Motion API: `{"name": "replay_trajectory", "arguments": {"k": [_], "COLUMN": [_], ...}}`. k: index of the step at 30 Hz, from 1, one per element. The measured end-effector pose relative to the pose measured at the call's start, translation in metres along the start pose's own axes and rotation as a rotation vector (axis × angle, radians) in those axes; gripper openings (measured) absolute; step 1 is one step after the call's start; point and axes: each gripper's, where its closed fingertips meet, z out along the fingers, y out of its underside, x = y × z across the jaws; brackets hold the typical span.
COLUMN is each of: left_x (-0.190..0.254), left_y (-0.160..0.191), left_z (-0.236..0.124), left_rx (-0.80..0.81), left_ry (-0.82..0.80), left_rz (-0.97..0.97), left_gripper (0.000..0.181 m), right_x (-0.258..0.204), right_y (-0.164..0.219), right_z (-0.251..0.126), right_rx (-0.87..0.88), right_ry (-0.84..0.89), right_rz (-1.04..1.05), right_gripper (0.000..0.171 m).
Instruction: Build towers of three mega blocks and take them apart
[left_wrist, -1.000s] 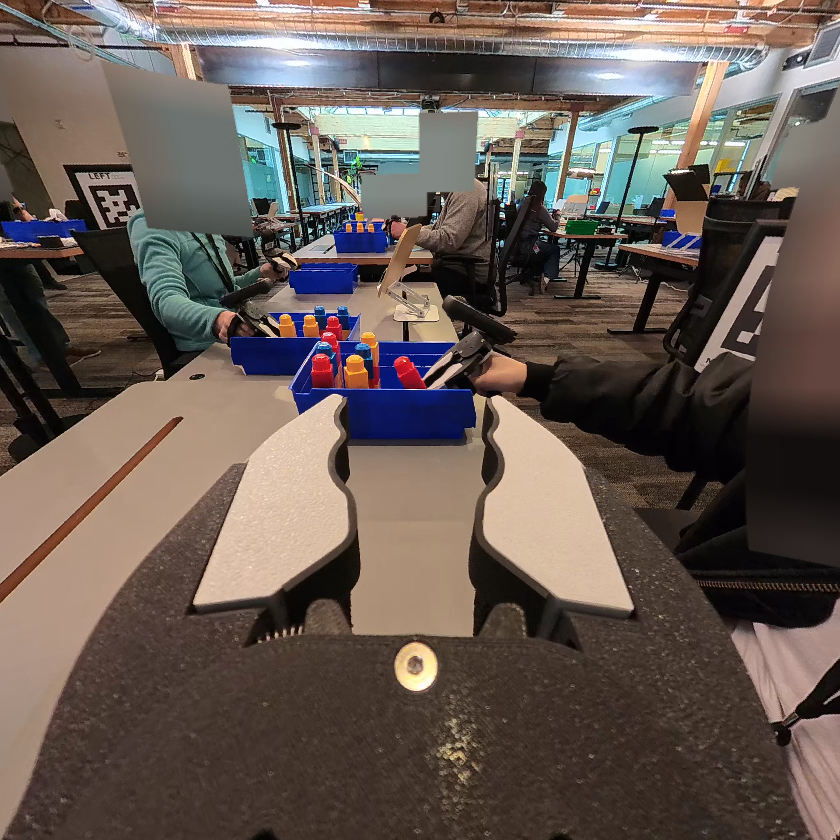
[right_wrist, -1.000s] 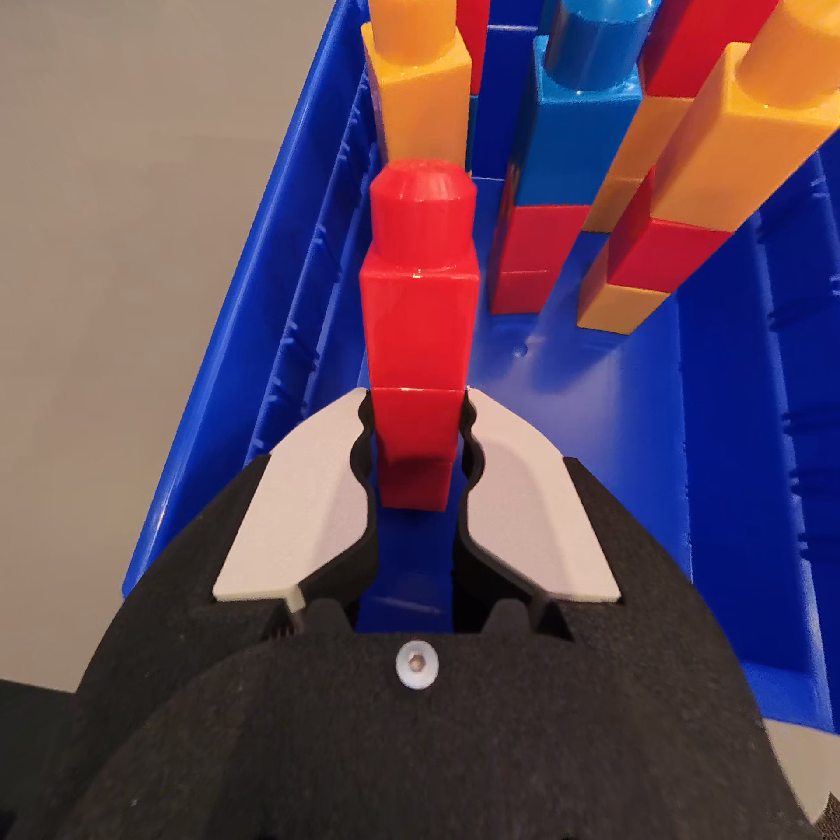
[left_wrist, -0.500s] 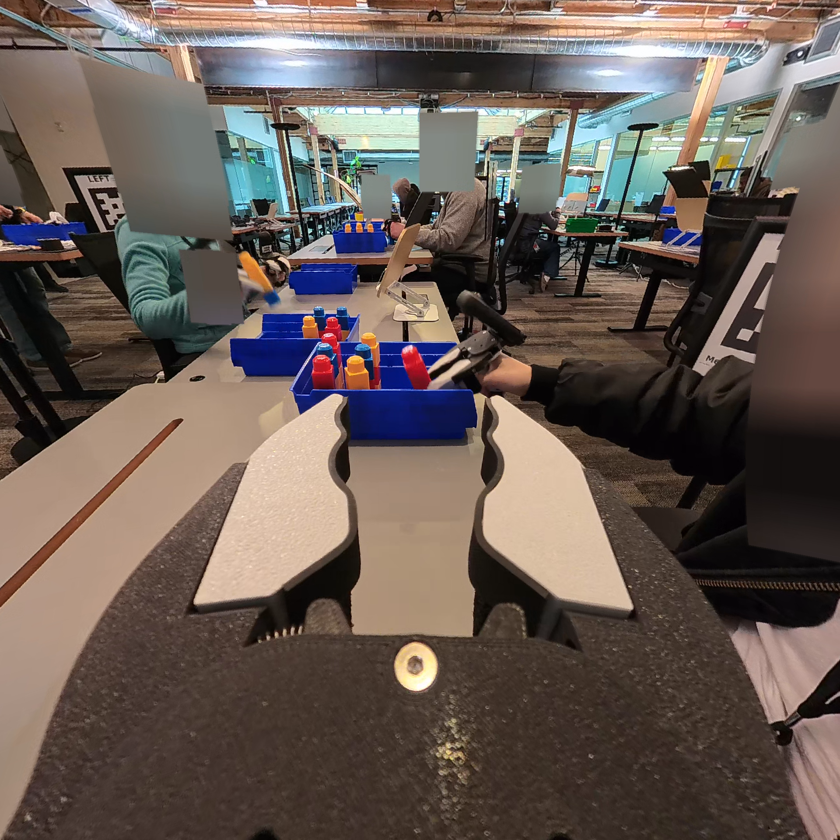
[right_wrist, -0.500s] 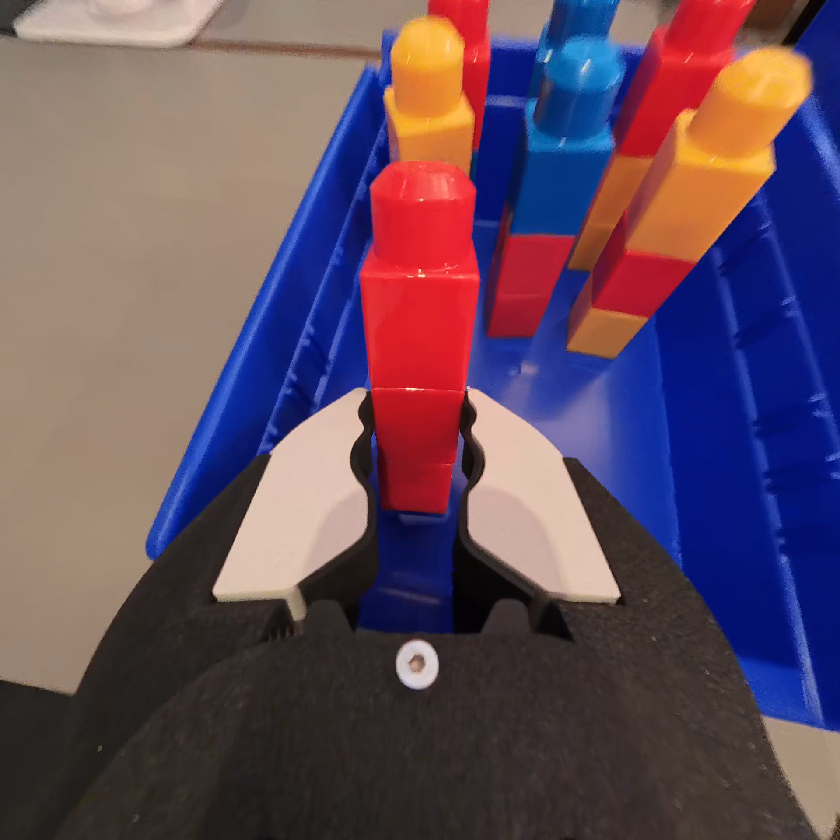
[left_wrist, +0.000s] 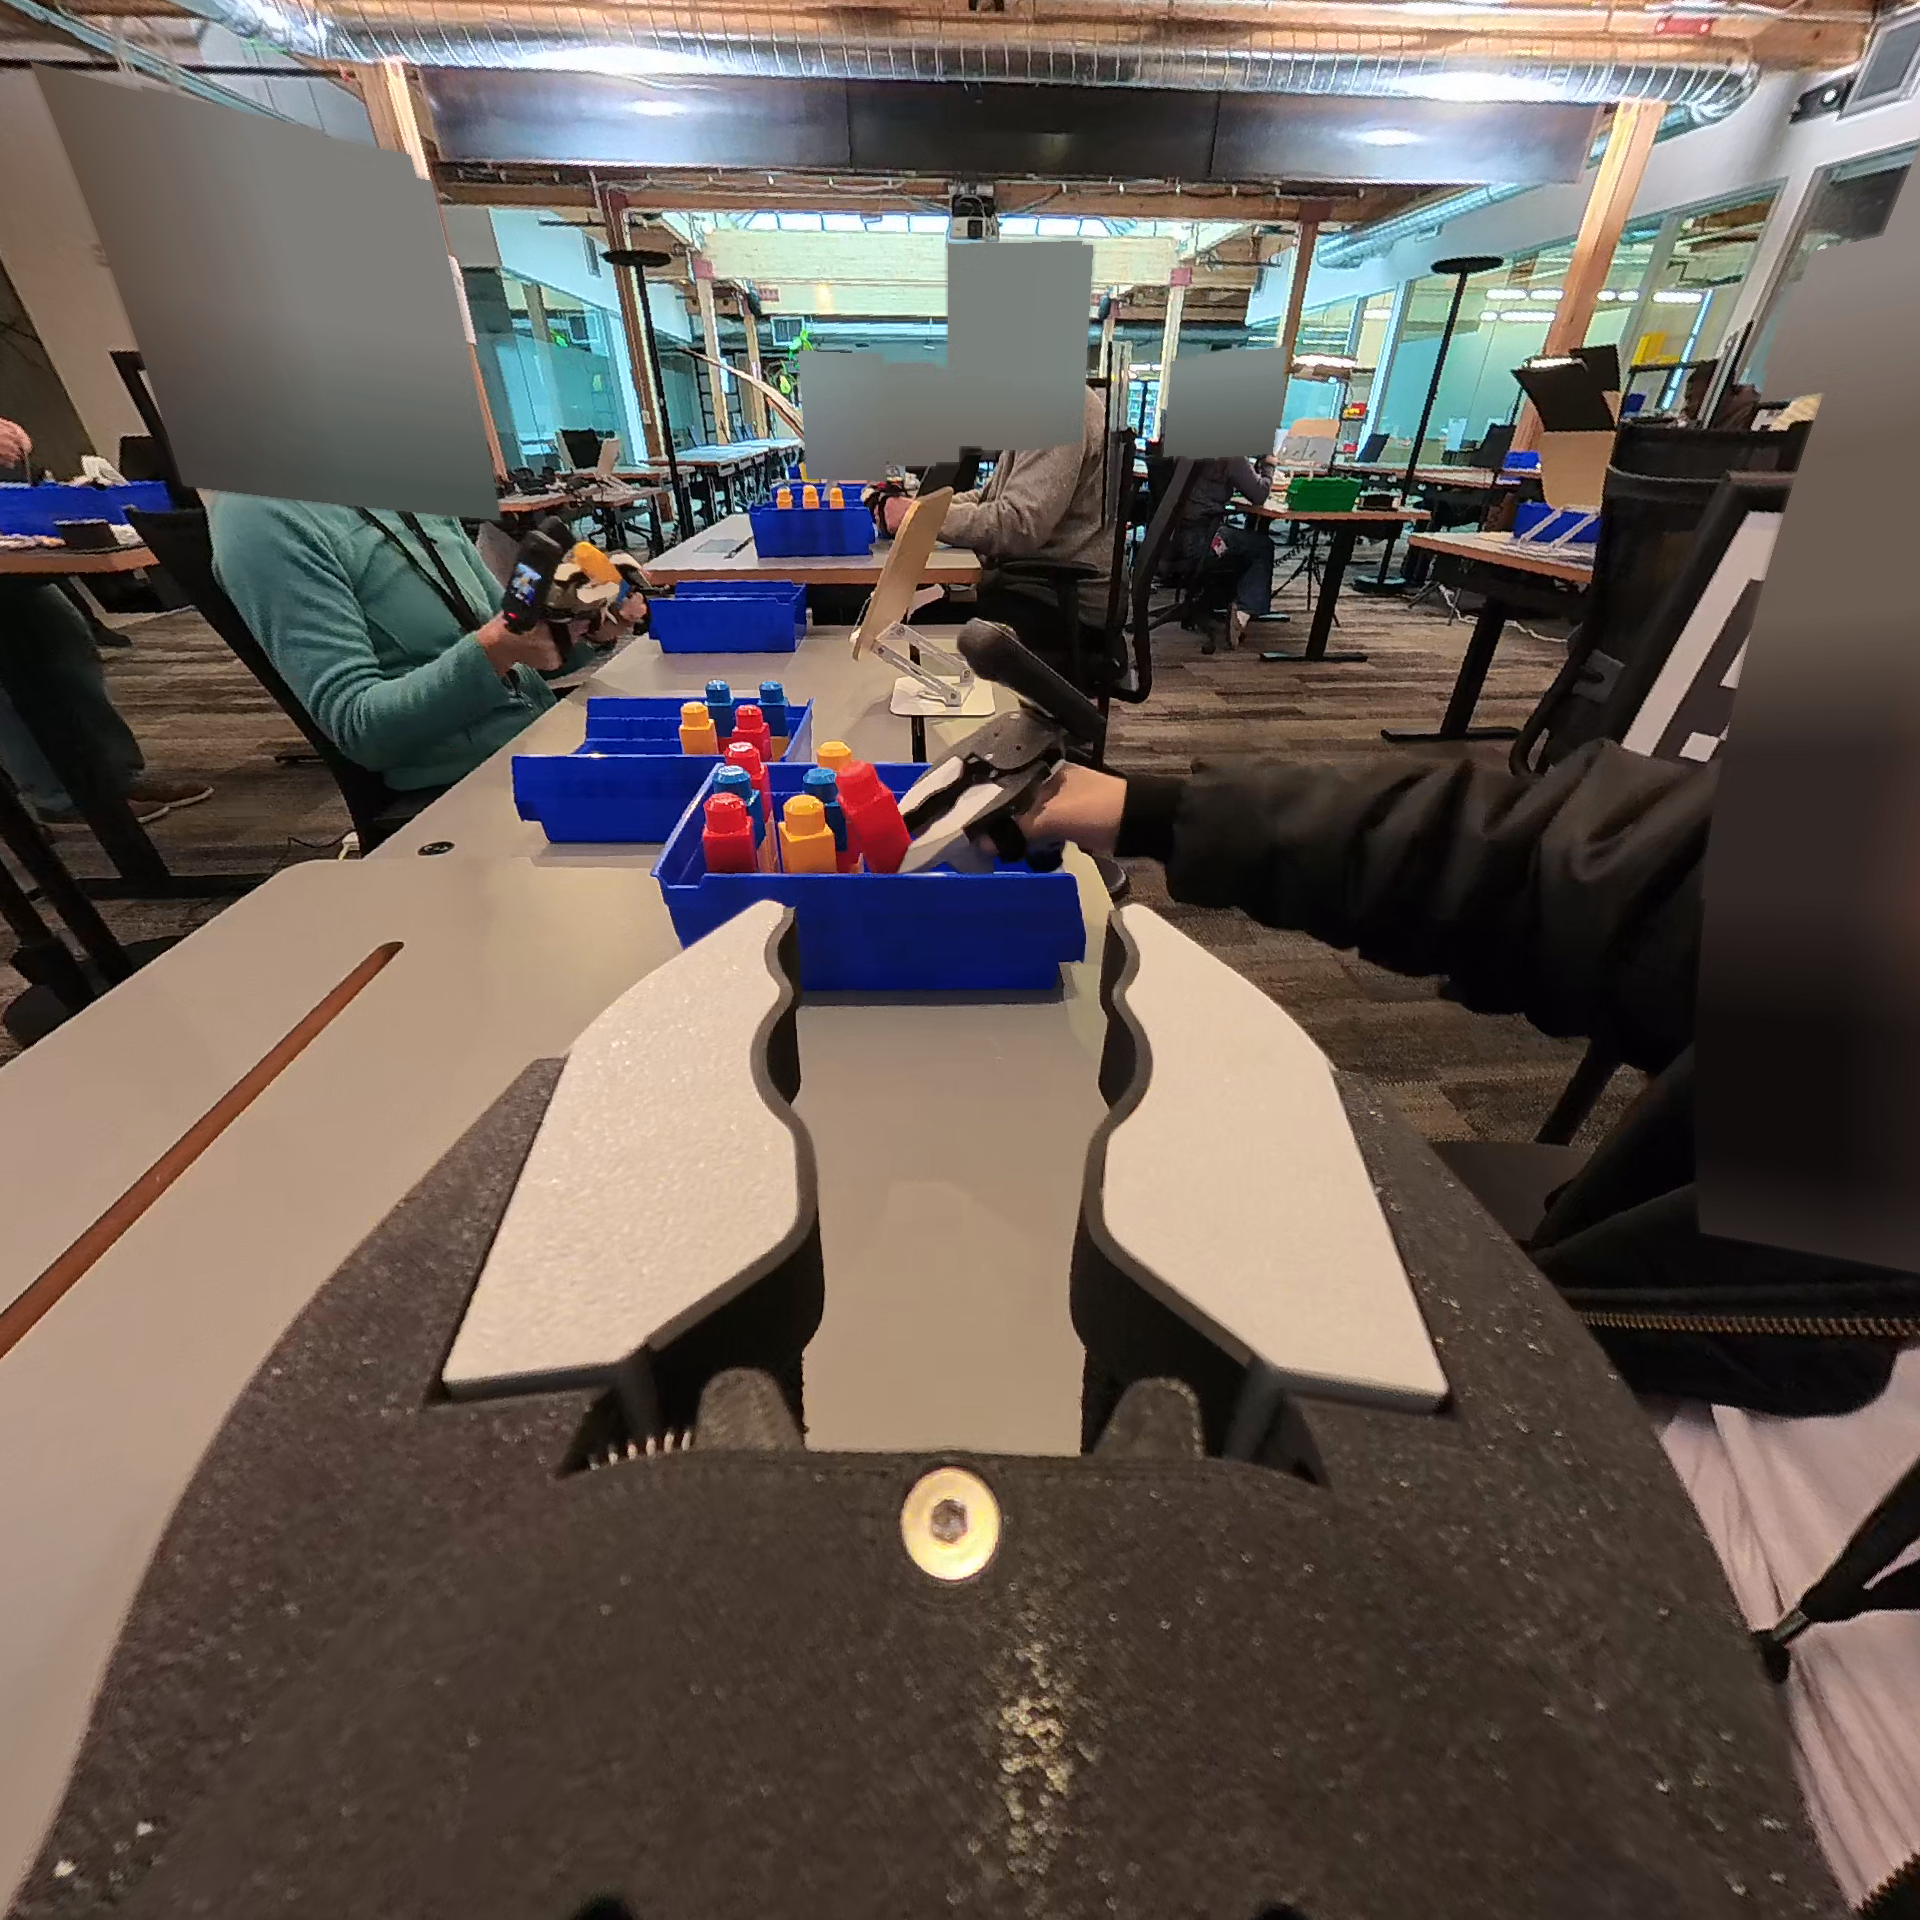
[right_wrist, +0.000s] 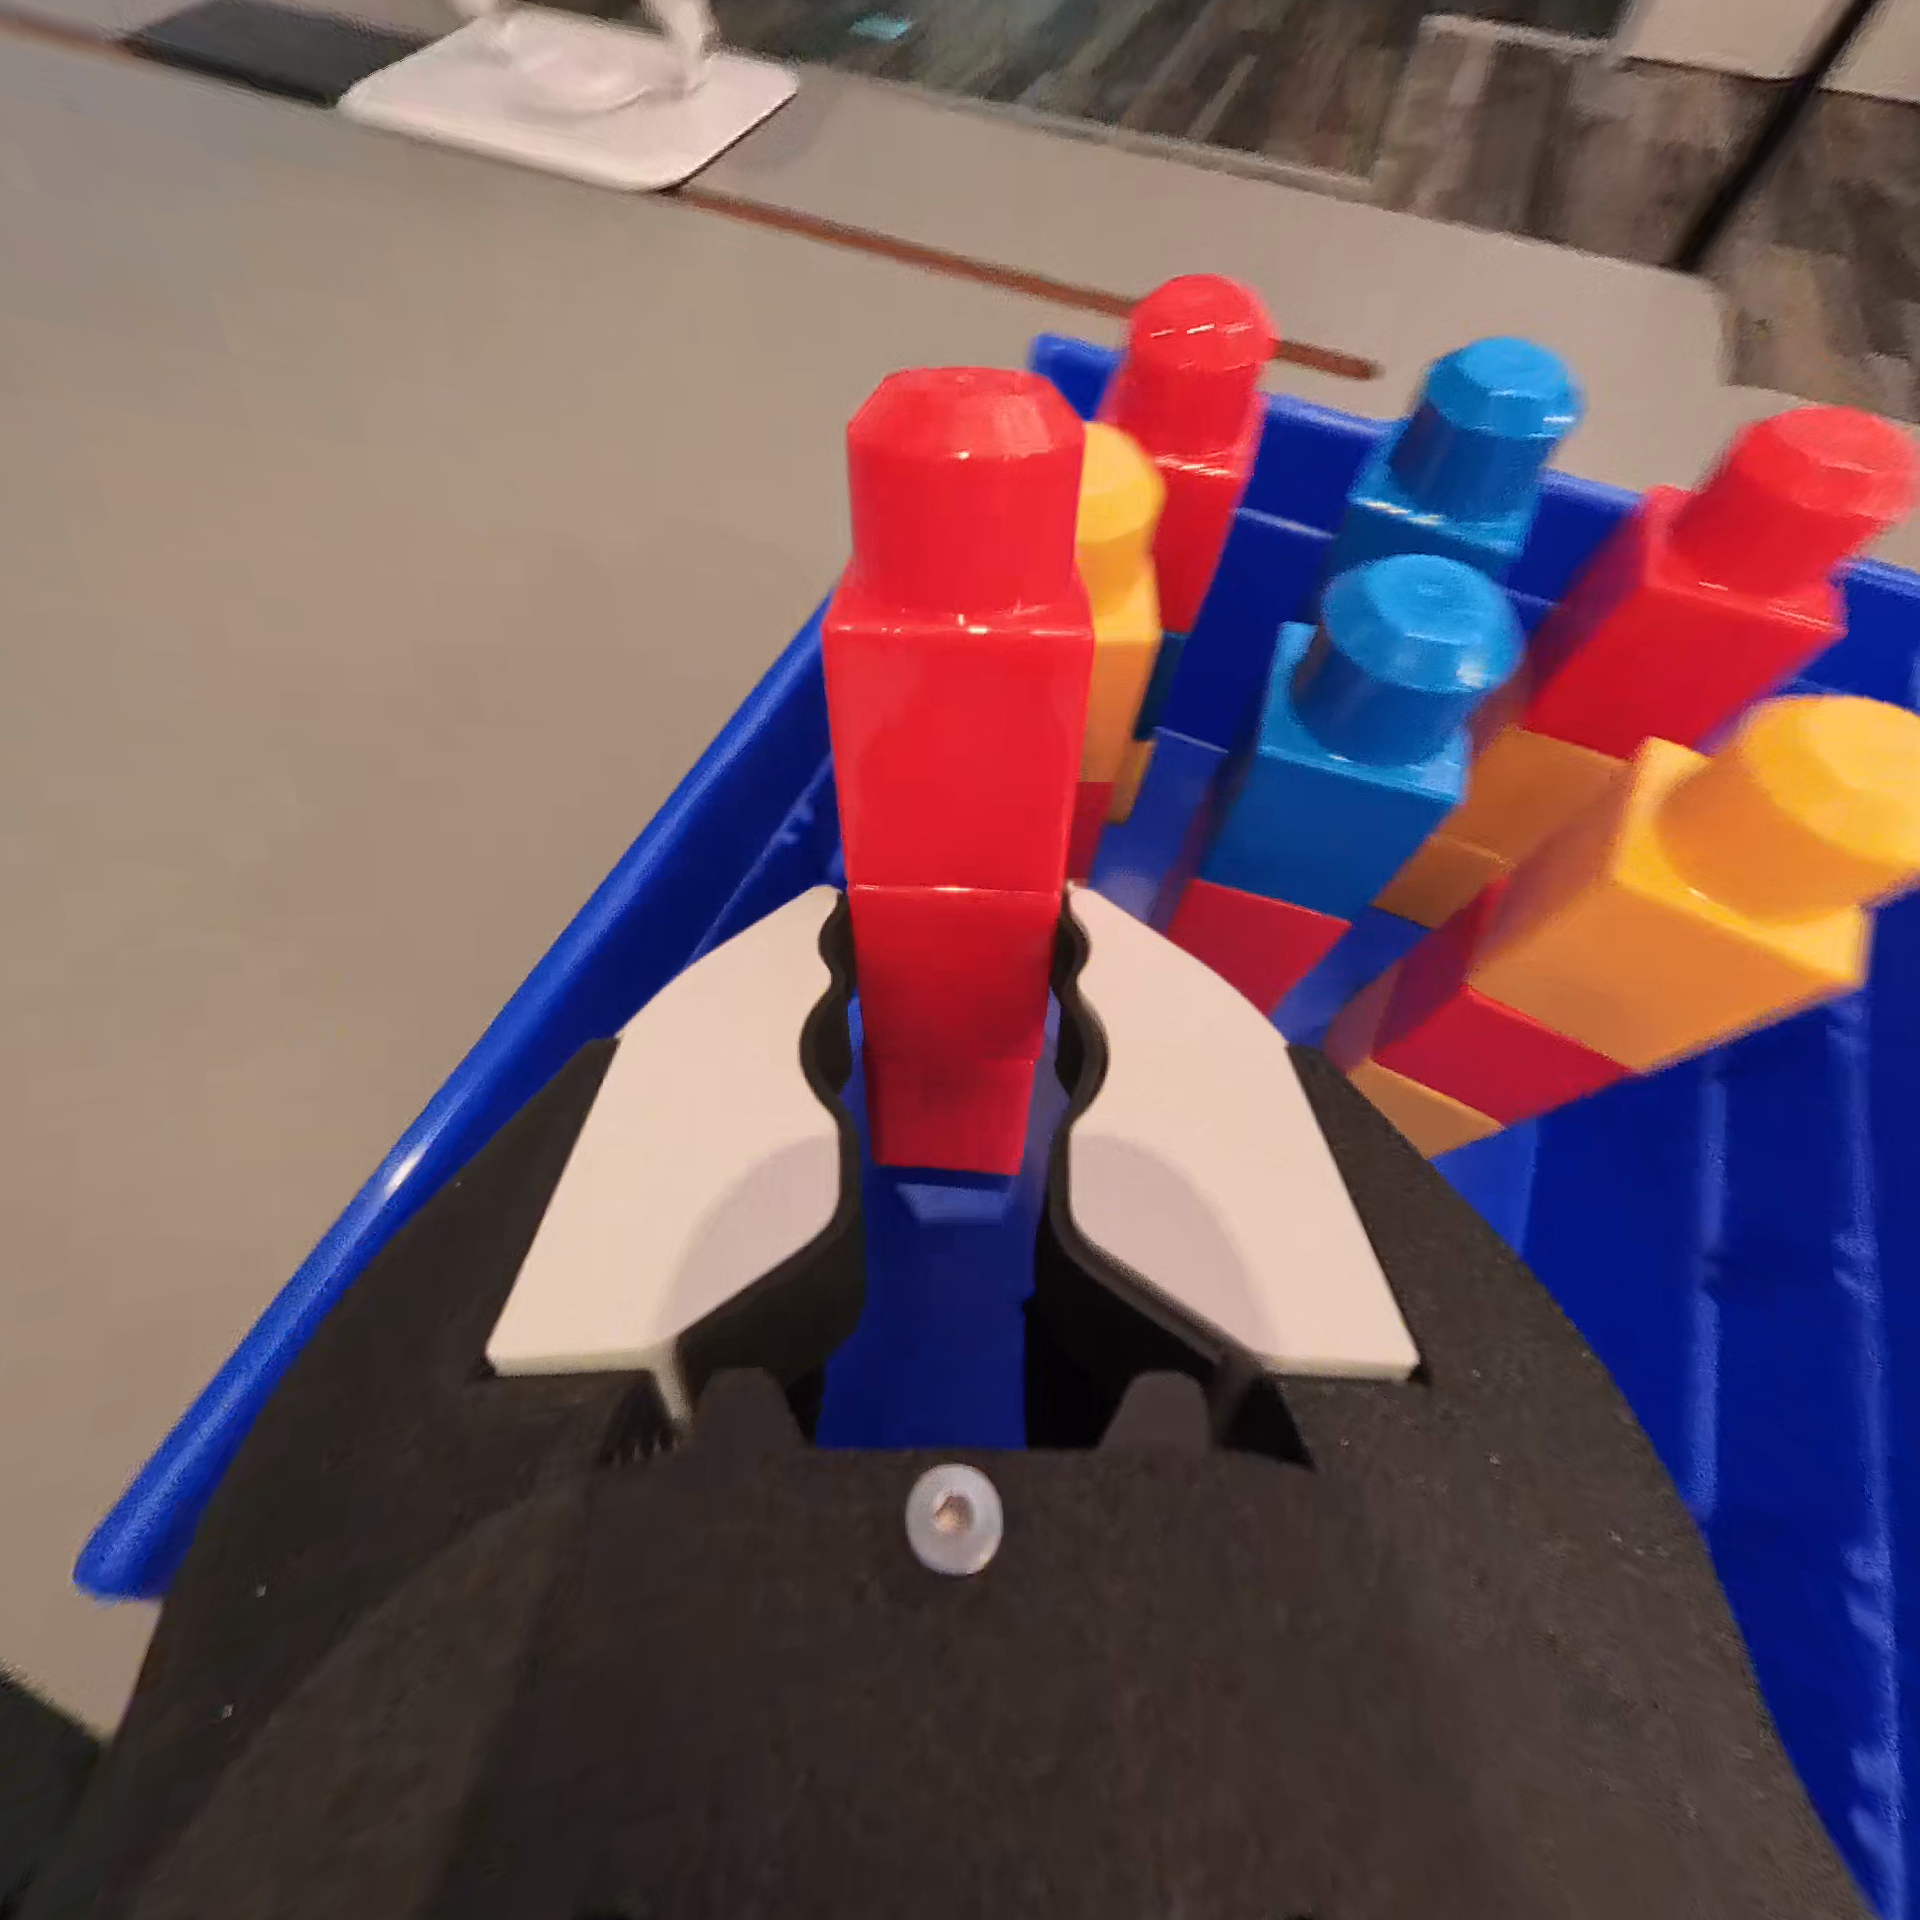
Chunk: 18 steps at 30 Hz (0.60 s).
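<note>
Each gripper (left_wrist: 951, 1029) has a speckled black foam-like body, two pale grey wavy-edged fingers (left_wrist: 665, 1164) and one silver hex screw (left_wrist: 950, 1523); a black jacket sleeve (left_wrist: 1403, 862) shows.

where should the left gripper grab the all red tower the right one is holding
Take the top block of the red tower on its flat side faces, just below the round stud, coming from above. The right gripper is shut on the lower blocks, so only the top is free. The left gripper is open and empty.

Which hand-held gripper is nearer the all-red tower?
Right. The right hand-held gripper is clamped on the red tower; the left hand-held gripper hangs open short of the blue bin.
</note>
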Motion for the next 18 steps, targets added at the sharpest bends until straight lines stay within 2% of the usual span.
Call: {"name": "replay_trajectory", "arguments": {"k": [2,7,18], "left_x": [0.0,0.002,0.001], "left_y": [0.001,0.004,0.015], "left_z": [0.001,0.004,0.012], "left_rx": [-0.006,-0.019,-0.059], "left_ry": [0.001,0.0,0.0], "left_rz": [0.001,0.008,0.005], "left_gripper": [0.056,0.055,0.056], "right_x": [-0.014,-0.021,-0.014], "right_y": [0.0,0.003,0.023], "right_z": [0.001,0.003,0.014], "right_rx": [0.019,0.05,0.042], "right_ry": [-0.142,-0.297,-0.386], "right_rz": [-0.103,-0.24,-0.209], "right_gripper": [0.036,0.036,0.036]}}
